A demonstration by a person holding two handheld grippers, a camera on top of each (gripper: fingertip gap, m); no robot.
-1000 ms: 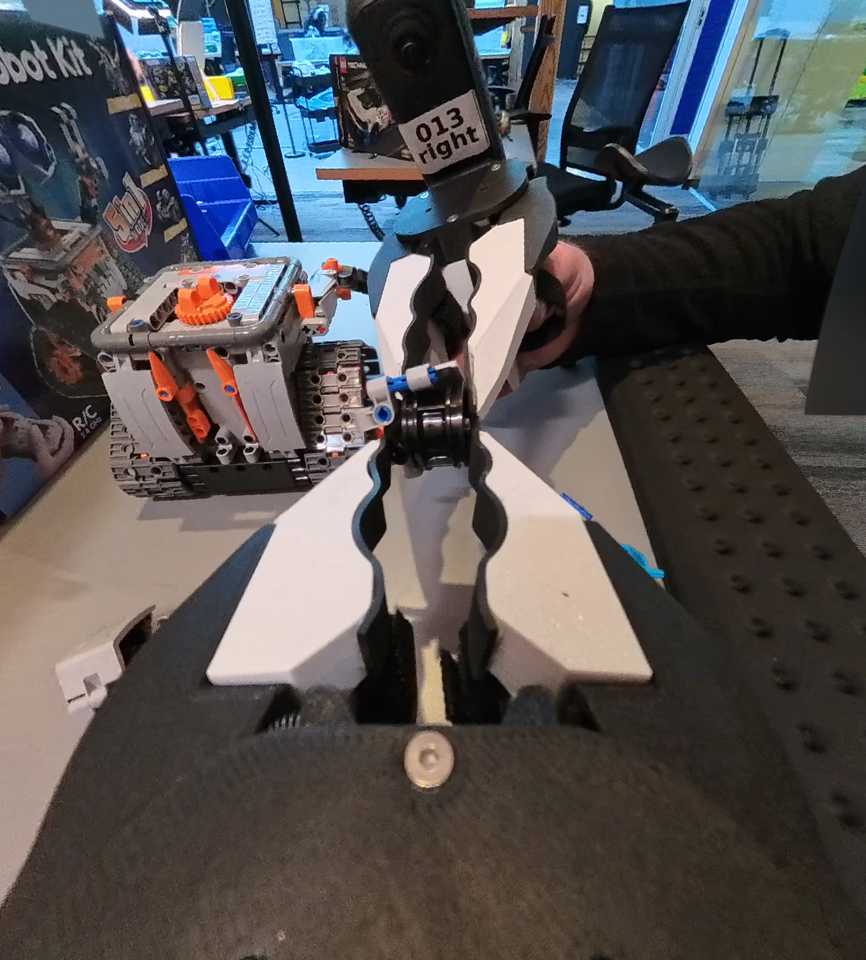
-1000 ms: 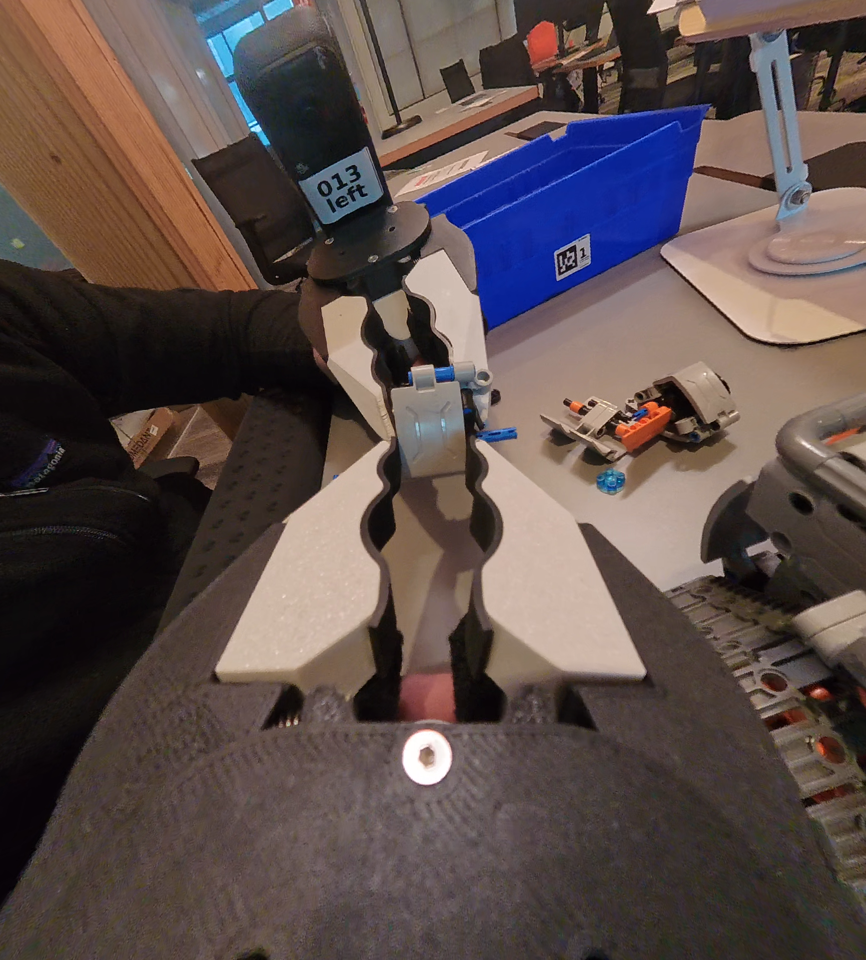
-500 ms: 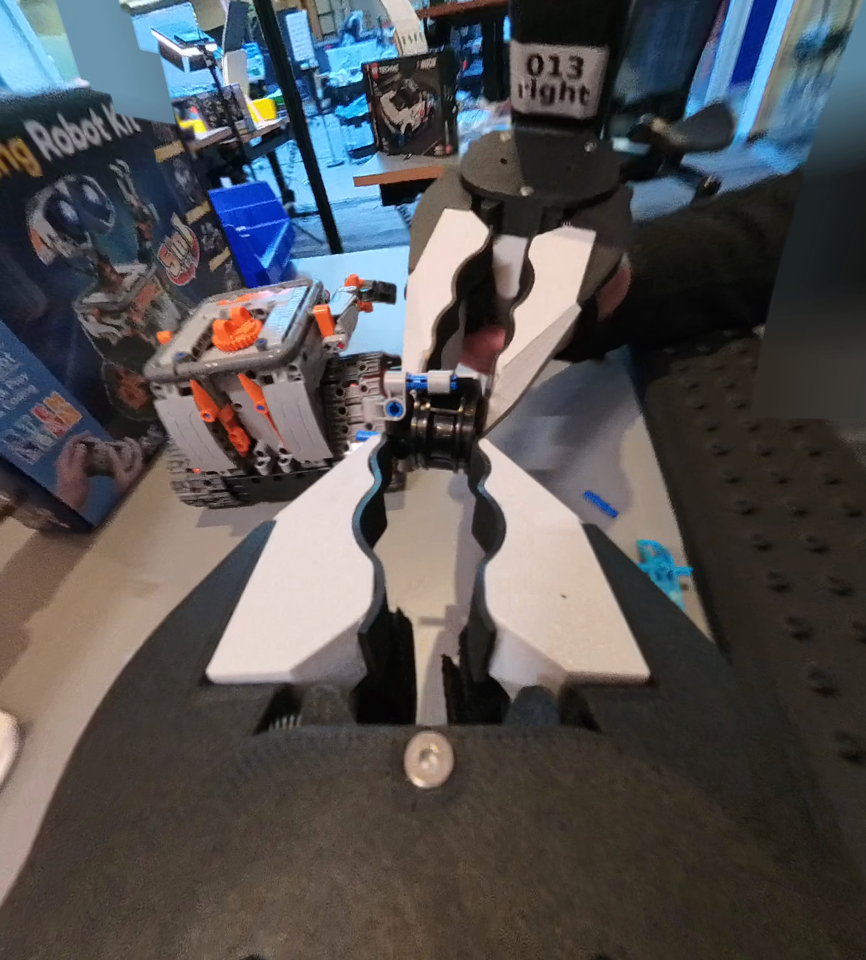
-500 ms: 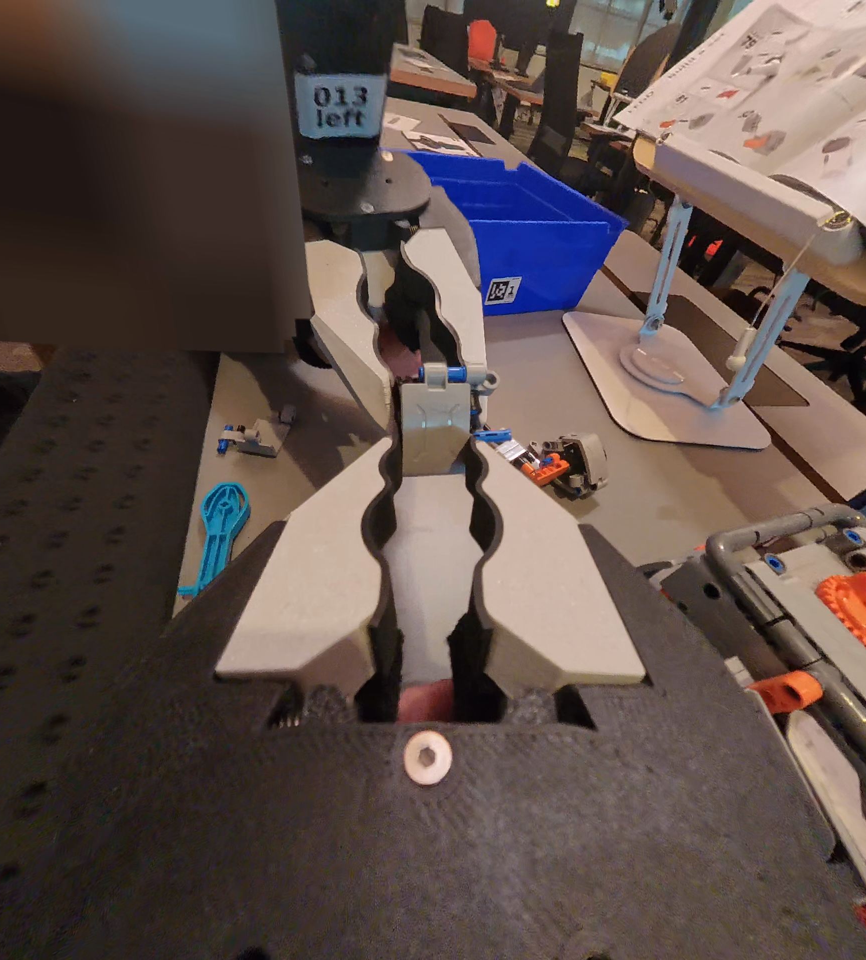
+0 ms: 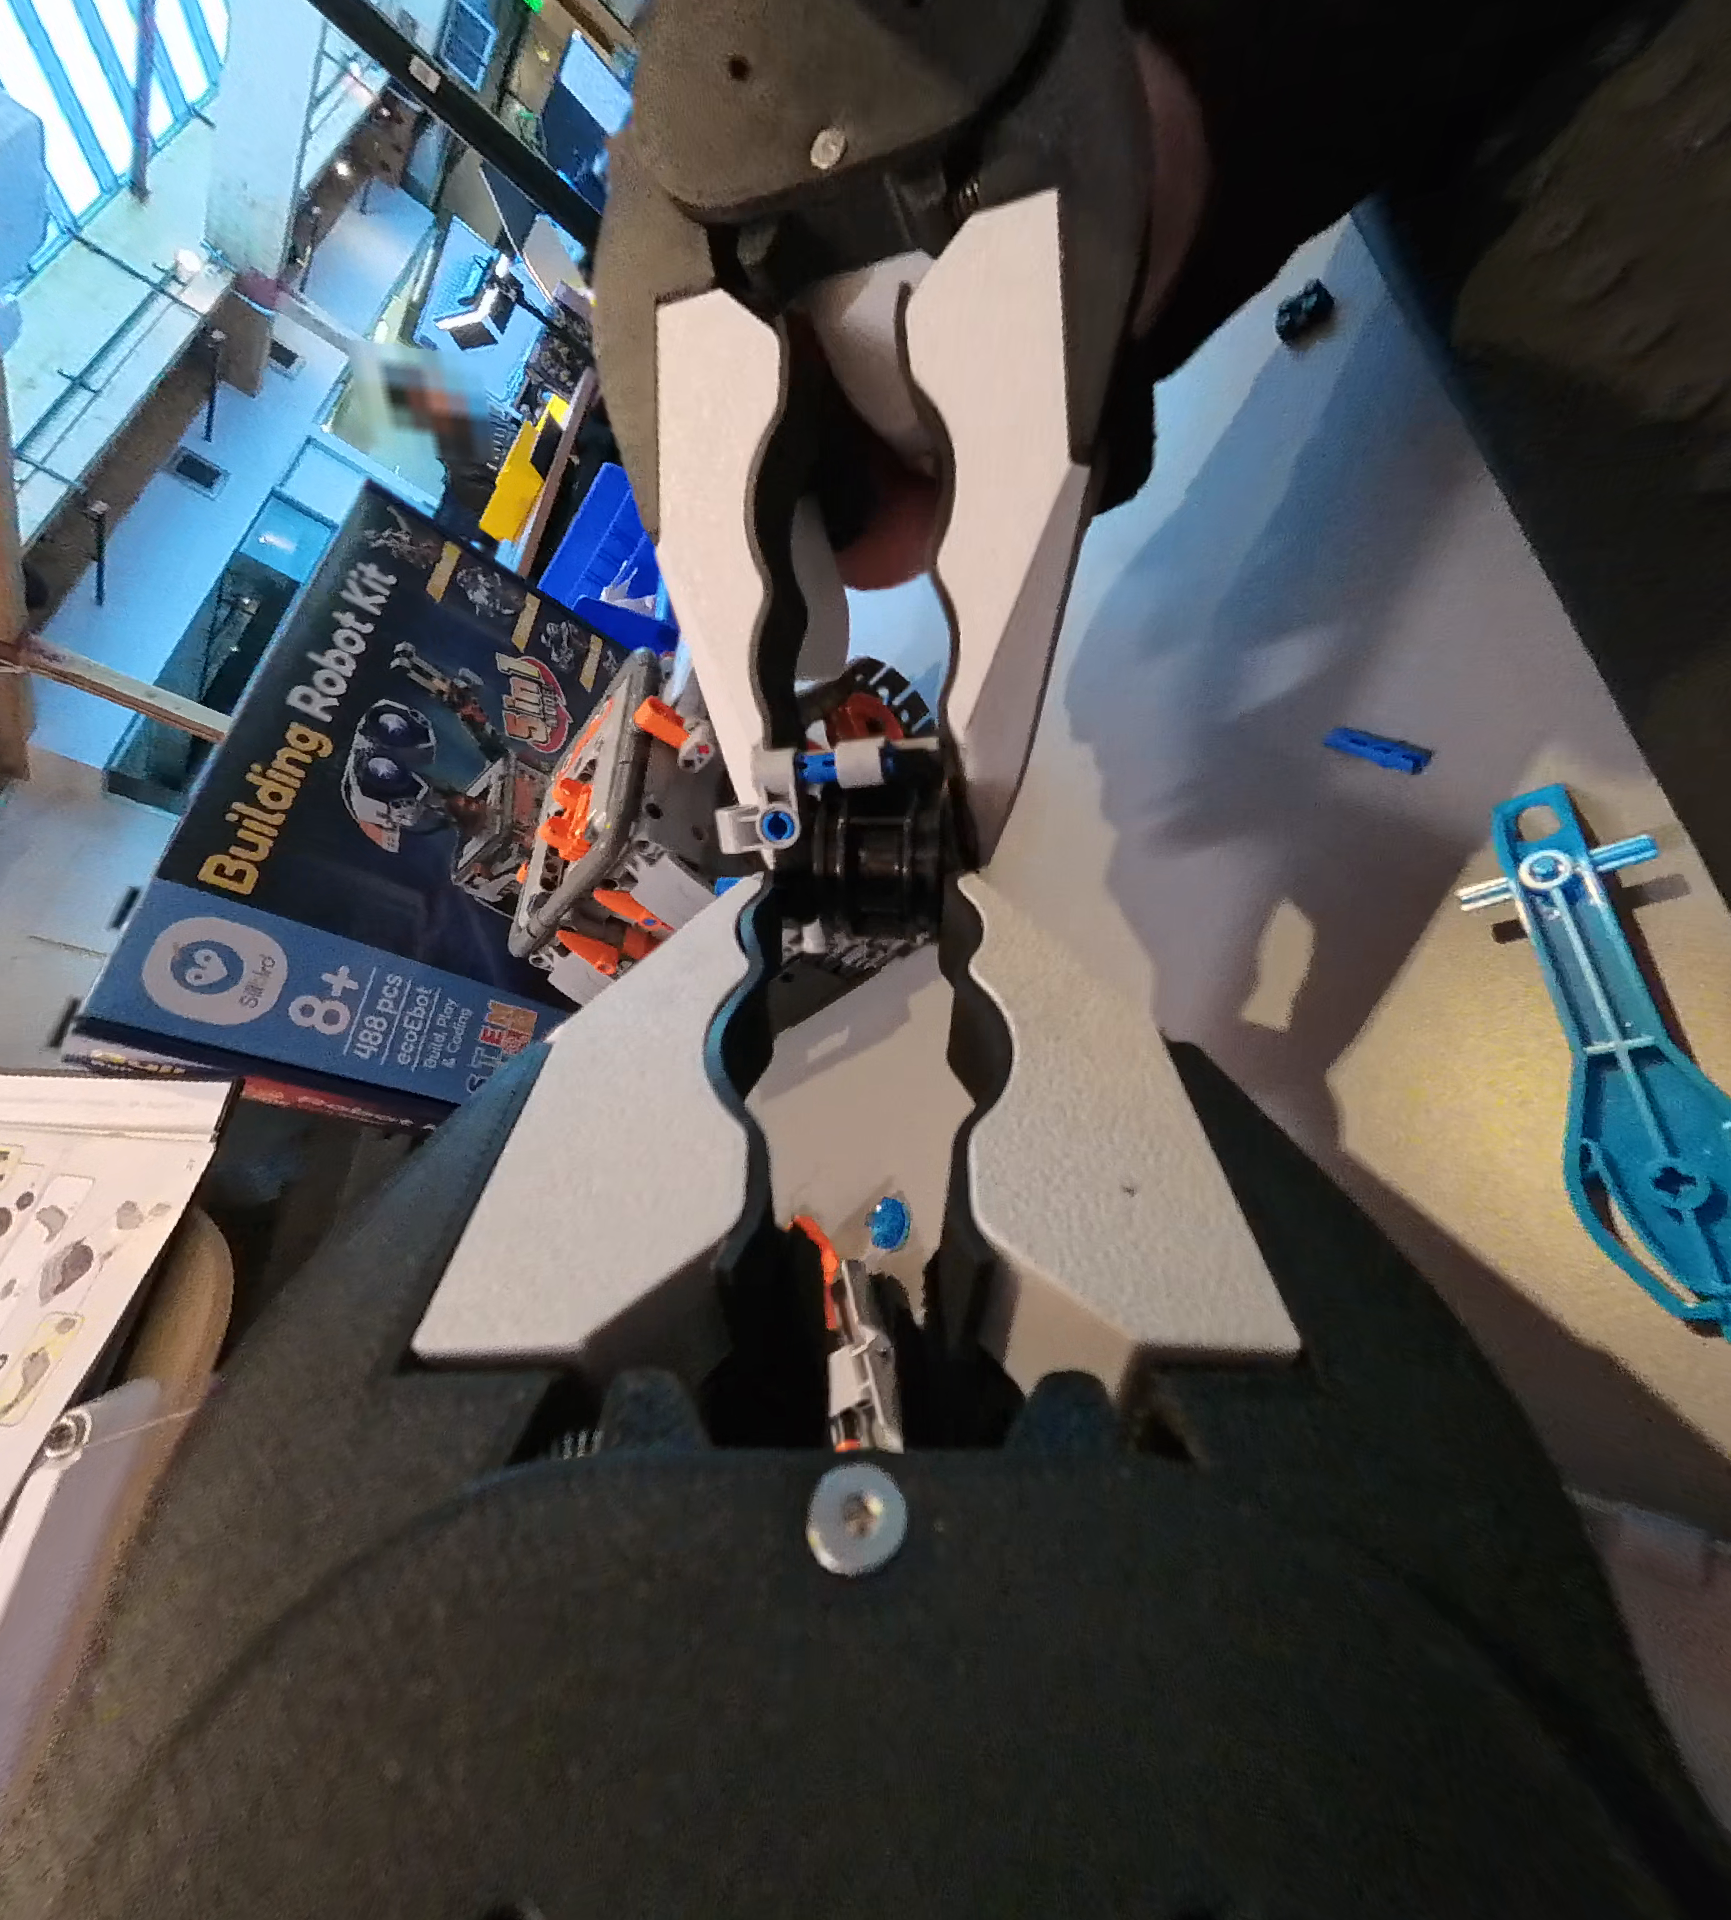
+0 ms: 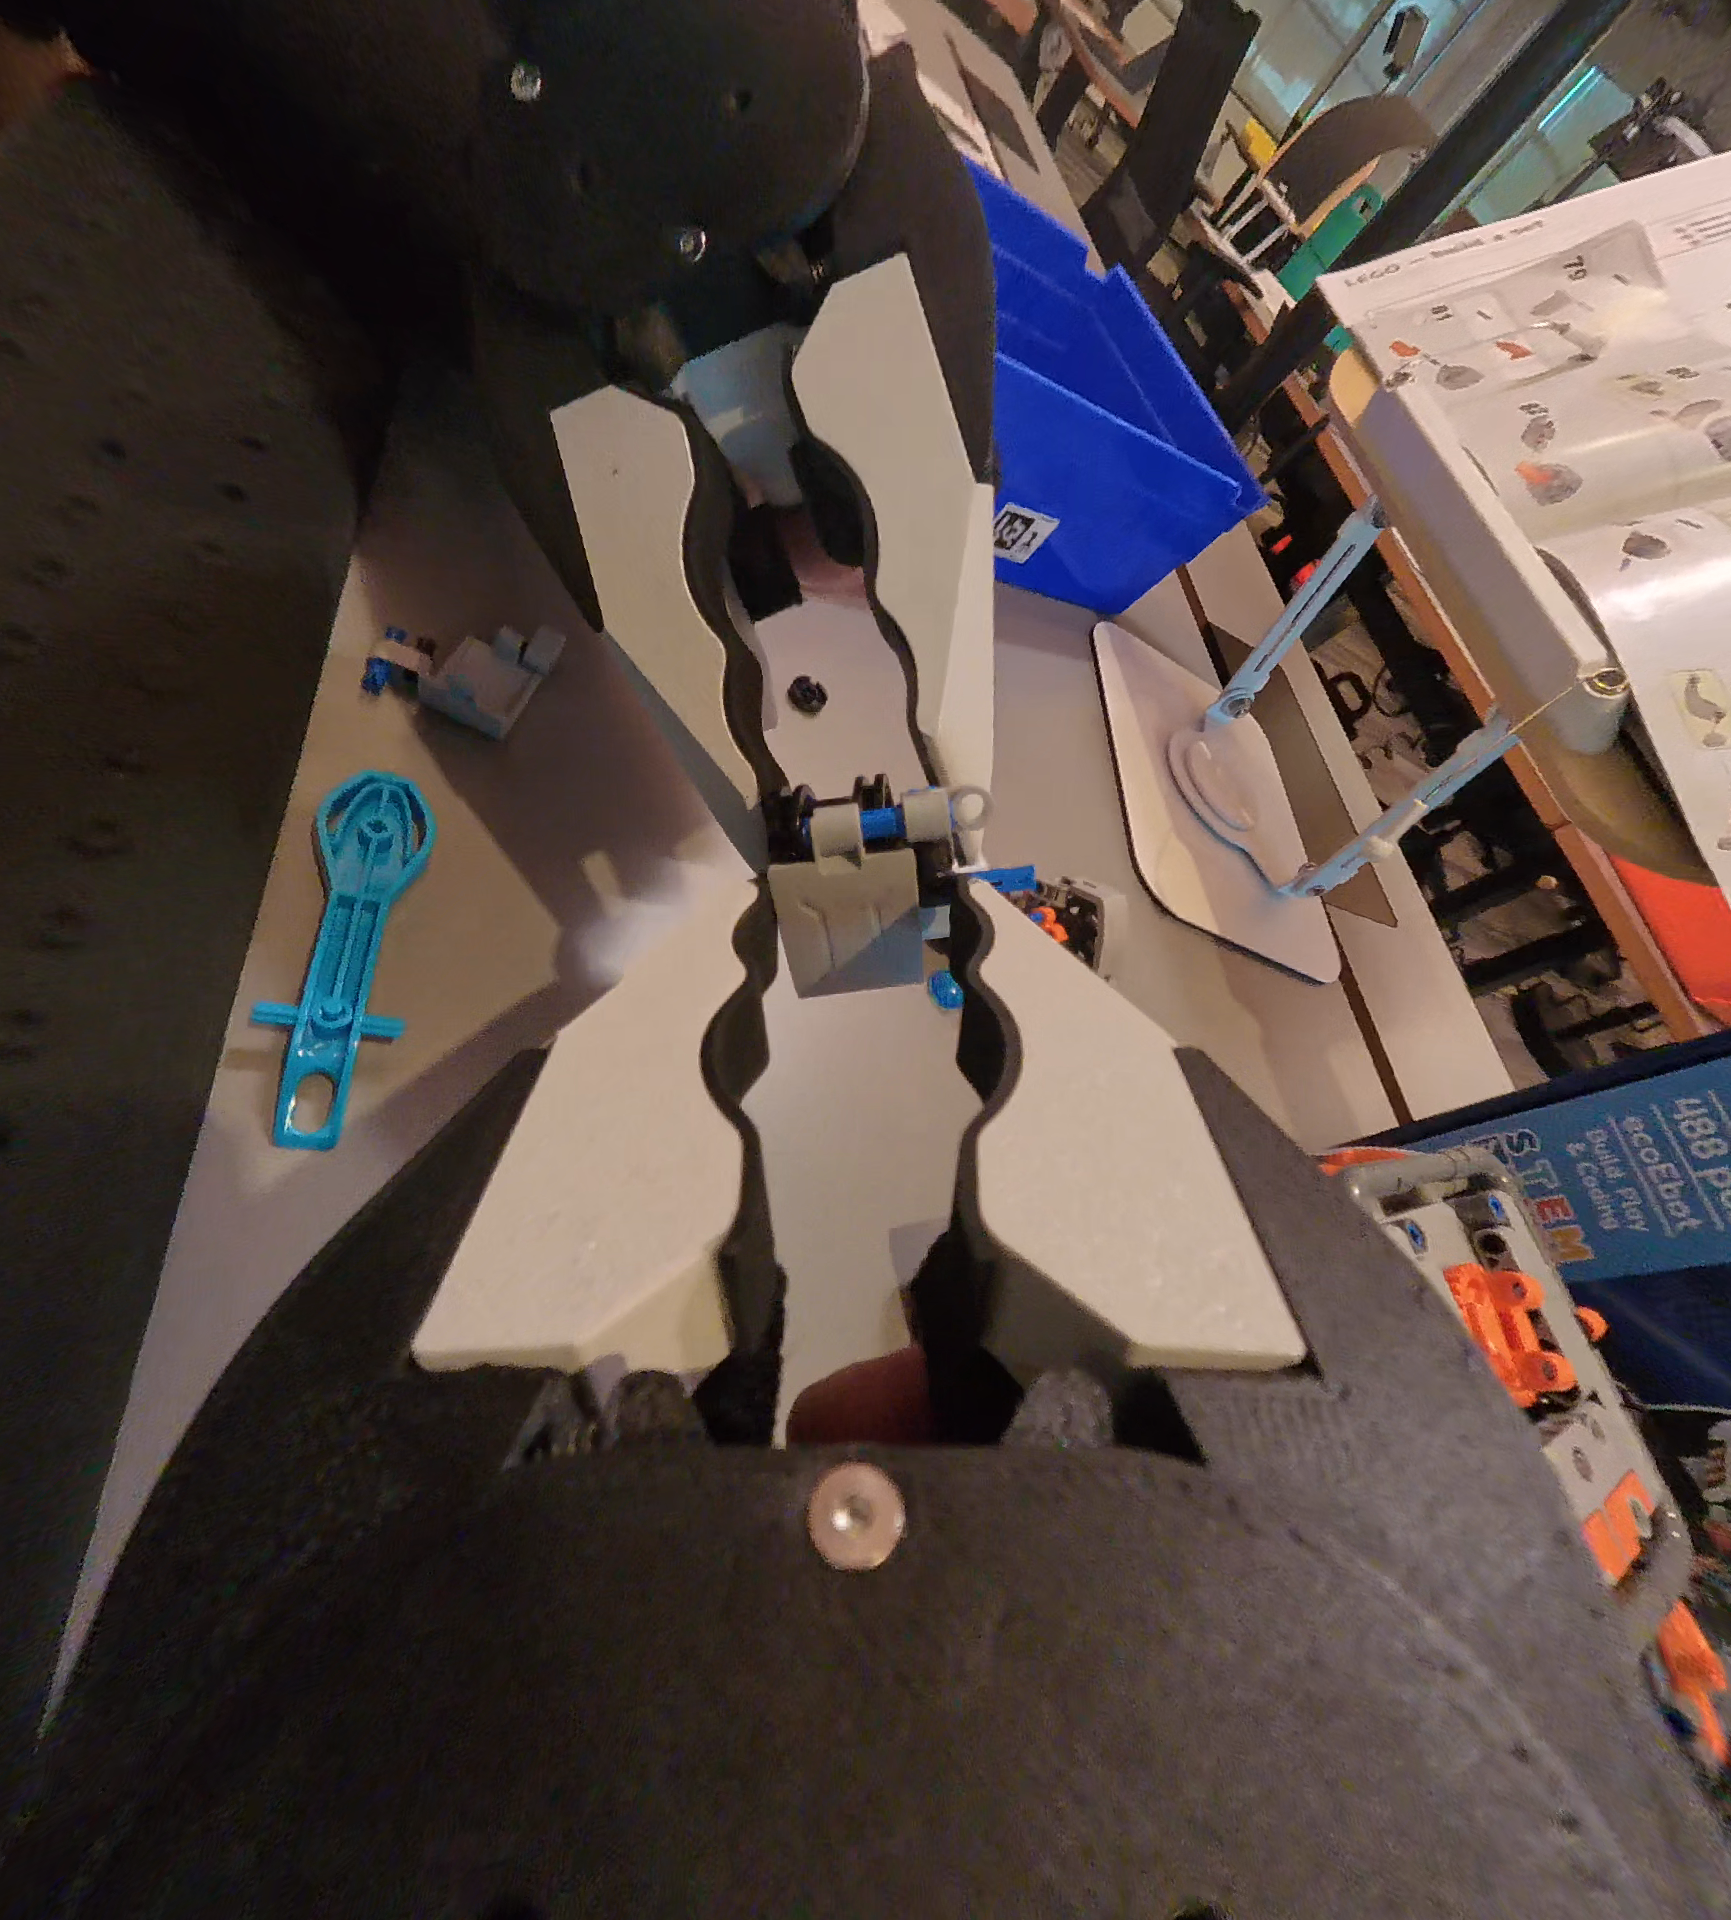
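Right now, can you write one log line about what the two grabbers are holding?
left gripper: shut on black wheel | right gripper: shut on grey panel | both parts: joined, held above table | teal tool: lying flat on table

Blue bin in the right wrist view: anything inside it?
Cannot tell. The blue bin shows only its outer walls and rim; the left gripper, shut on the black wheel, covers its near end, and the interior is hidden.

Surface: pale grey table (image 6: 871,1143)
Lying on it: turquoise plastic tool (image 6: 347,935) (flat), blue bin (image 6: 1100,457), white stand base (image 6: 1225,800), small blue piece (image 5: 1377,750)
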